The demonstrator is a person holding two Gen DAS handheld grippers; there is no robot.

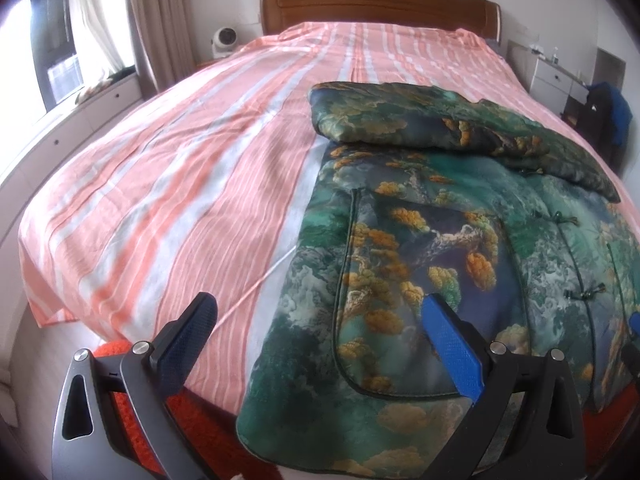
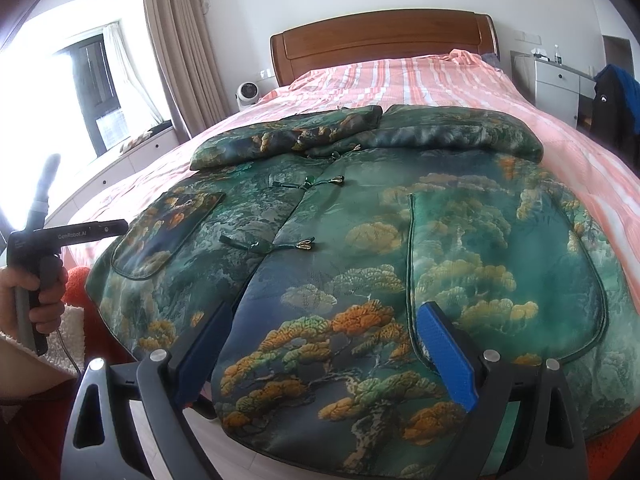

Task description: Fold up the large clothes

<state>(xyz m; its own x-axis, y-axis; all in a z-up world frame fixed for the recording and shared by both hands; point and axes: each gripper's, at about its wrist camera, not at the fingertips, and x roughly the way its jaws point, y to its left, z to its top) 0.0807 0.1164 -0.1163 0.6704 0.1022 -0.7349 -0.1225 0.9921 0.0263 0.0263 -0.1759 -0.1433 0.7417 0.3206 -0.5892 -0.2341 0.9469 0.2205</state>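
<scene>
Green printed jacket (image 2: 360,248), lying flat and front up on the near part of the bed (image 1: 168,168), over the pink striped sheet (image 1: 132,200). Both sleeves folded across the top, meeting near the collar. Closed down the middle with knotted fasteners (image 2: 276,245); one patch pocket (image 2: 504,280) on each side. Hem hanging slightly over the bed edge. Left gripper (image 1: 316,320) above the jacket's left hem corner, jaws wide apart, holding nothing. Right gripper (image 2: 324,336) above the hem near the middle, jaws also wide apart, empty. Wooden headboard (image 2: 384,44) at the far end, small white fan (image 2: 249,95) beside it, curtain (image 2: 176,40) at the window.
</scene>
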